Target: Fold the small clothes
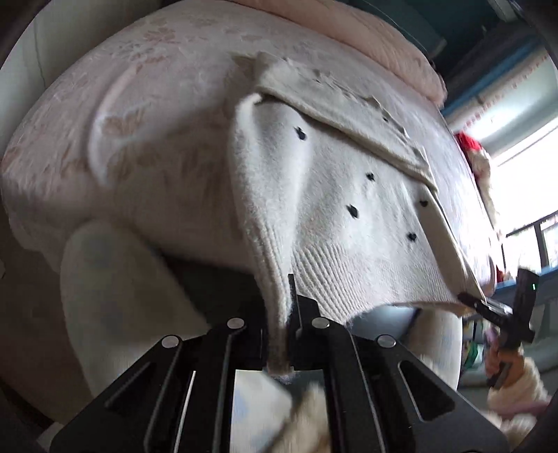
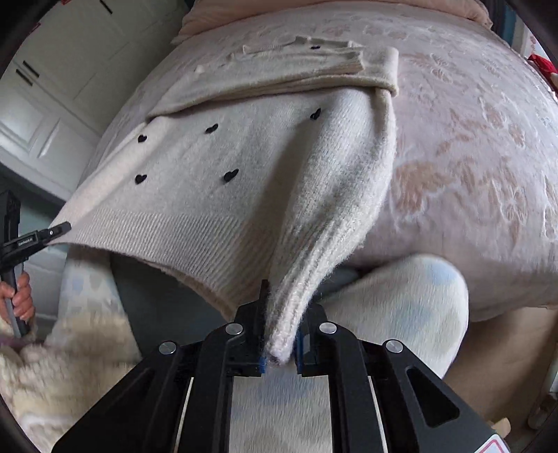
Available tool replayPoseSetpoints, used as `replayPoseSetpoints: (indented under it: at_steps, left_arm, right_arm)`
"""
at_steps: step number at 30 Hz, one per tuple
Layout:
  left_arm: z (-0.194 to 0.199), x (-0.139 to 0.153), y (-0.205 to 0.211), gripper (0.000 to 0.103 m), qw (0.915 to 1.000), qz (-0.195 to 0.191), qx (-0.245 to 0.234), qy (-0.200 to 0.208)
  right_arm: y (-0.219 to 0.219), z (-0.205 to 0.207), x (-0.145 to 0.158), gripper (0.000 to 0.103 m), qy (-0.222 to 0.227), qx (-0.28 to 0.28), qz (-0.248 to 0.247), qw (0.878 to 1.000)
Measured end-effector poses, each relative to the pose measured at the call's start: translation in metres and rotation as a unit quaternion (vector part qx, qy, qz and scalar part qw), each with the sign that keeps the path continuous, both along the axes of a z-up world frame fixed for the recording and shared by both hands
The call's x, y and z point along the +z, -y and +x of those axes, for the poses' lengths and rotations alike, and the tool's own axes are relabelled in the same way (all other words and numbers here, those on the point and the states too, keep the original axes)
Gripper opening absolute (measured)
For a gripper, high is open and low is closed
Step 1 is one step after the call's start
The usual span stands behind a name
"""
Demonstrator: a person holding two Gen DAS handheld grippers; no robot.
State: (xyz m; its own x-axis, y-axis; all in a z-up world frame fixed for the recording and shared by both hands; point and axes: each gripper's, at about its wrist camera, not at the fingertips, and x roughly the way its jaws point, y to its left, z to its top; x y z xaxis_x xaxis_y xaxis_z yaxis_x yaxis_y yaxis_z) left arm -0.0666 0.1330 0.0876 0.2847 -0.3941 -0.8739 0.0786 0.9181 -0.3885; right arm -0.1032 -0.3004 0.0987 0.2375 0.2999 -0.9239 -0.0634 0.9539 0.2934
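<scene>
A cream knit sweater [image 1: 334,195] with small black hearts lies on the bed, its sleeves folded across the upper part. Its ribbed hem hangs lifted off the bed's near edge. My left gripper [image 1: 280,313] is shut on one hem corner, low in the middle of the left wrist view. The right gripper [image 1: 470,300] pinches the other corner at the right of that view. In the right wrist view the same sweater [image 2: 223,167] stretches between my right gripper [image 2: 284,317], shut on the near corner, and the left gripper [image 2: 57,230] at the far left.
The bed has a pink floral cover [image 1: 139,104] [image 2: 470,156] with a pink quilt [image 1: 366,31] at the far end. The person's knees in fluffy pale trousers [image 2: 411,303] [image 1: 104,296] press against the bed's edge. A hand [image 2: 19,299] holds the left handle. White cupboards [image 2: 52,87] stand at the left.
</scene>
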Motion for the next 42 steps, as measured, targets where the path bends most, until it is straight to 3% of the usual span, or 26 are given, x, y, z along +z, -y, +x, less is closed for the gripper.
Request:
replayPoseSetpoints:
  at_steps: [4, 7, 10, 13, 15, 17, 20, 22, 24, 25, 26, 27, 28, 29, 30, 32, 37, 42]
  left_arm:
    - [-0.054, 0.019, 0.008, 0.006, 0.9990, -0.019, -0.036, -0.020]
    - [-0.058, 0.045, 0.011, 0.006, 0.9987, -0.031, -0.040, -0.002]
    - [-0.015, 0.077, 0.012, 0.006, 0.9969, -0.049, -0.024, 0.057]
    - [0.065, 0.089, 0.021, 0.006, 0.9933, -0.040, -0.004, 0.108]
    - [0.122, 0.082, 0.032, 0.007, 0.9908, -0.028, 0.014, 0.132]
    - [0.174, 0.065, 0.041, 0.008, 0.9881, 0.008, 0.038, 0.149]
    - [0.249, 0.009, 0.055, 0.012, 0.9950, 0.030, 0.044, 0.085]
    - [0.267, -0.023, 0.047, 0.012, 0.9957, 0.007, 0.083, 0.041]
    - [0.262, -0.027, 0.036, 0.016, 0.9935, -0.025, 0.100, 0.047]
    - [0.257, -0.022, 0.032, 0.022, 0.9931, -0.031, 0.095, 0.061]
    - [0.250, -0.014, 0.031, 0.037, 0.9930, -0.020, 0.089, 0.075]
    - [0.240, -0.002, 0.030, 0.048, 0.9913, 0.010, 0.079, 0.105]
    - [0.232, 0.007, 0.028, 0.071, 0.9887, 0.027, 0.073, 0.128]
    - [0.222, 0.015, 0.025, 0.089, 0.9855, 0.033, 0.069, 0.151]
    - [0.210, 0.022, 0.019, 0.092, 0.9812, 0.030, 0.068, 0.178]
    - [0.204, 0.026, 0.013, 0.093, 0.9788, 0.025, 0.065, 0.193]
    - [0.239, -0.004, 0.028, 0.093, 0.9866, 0.056, 0.040, 0.148]
    - [0.281, -0.039, 0.061, 0.093, 0.9932, 0.041, -0.009, 0.109]
  right_arm:
    - [-0.002, -0.054, 0.010, 0.010, -0.035, 0.016, 0.038, 0.999]
    - [0.006, -0.060, 0.034, 0.010, -0.014, 0.005, 0.064, 0.998]
    - [0.037, -0.019, 0.064, 0.011, 0.049, -0.048, 0.105, 0.992]
    - [0.076, 0.047, 0.072, 0.011, 0.112, -0.117, 0.150, 0.975]
    - [0.087, 0.095, 0.062, 0.011, 0.139, -0.150, 0.161, 0.966]
    - [0.102, 0.143, 0.035, 0.014, 0.144, -0.193, 0.179, 0.954]
    - [0.107, 0.192, -0.005, 0.020, 0.122, -0.240, 0.133, 0.954]
    - [0.108, 0.203, -0.013, 0.021, 0.122, -0.257, 0.107, 0.953]
    - [0.110, 0.197, -0.007, 0.037, 0.144, -0.262, 0.103, 0.949]
    - [0.112, 0.190, 0.001, 0.062, 0.161, -0.265, 0.096, 0.946]
    - [0.113, 0.182, 0.008, 0.072, 0.178, -0.266, 0.084, 0.944]
    - [0.112, 0.172, 0.011, 0.072, 0.190, -0.260, 0.075, 0.944]
    - [0.111, 0.168, 0.014, 0.073, 0.197, -0.246, 0.061, 0.947]
    - [0.108, 0.164, 0.016, 0.073, 0.196, -0.238, 0.047, 0.950]
    - [0.105, 0.160, 0.015, 0.073, 0.197, -0.231, 0.030, 0.952]
    - [0.098, 0.156, 0.012, 0.076, 0.198, -0.216, 0.017, 0.956]
    - [0.093, 0.188, -0.015, 0.077, 0.171, -0.208, -0.001, 0.963]
    - [0.097, 0.227, -0.038, 0.077, 0.137, -0.221, 0.037, 0.965]
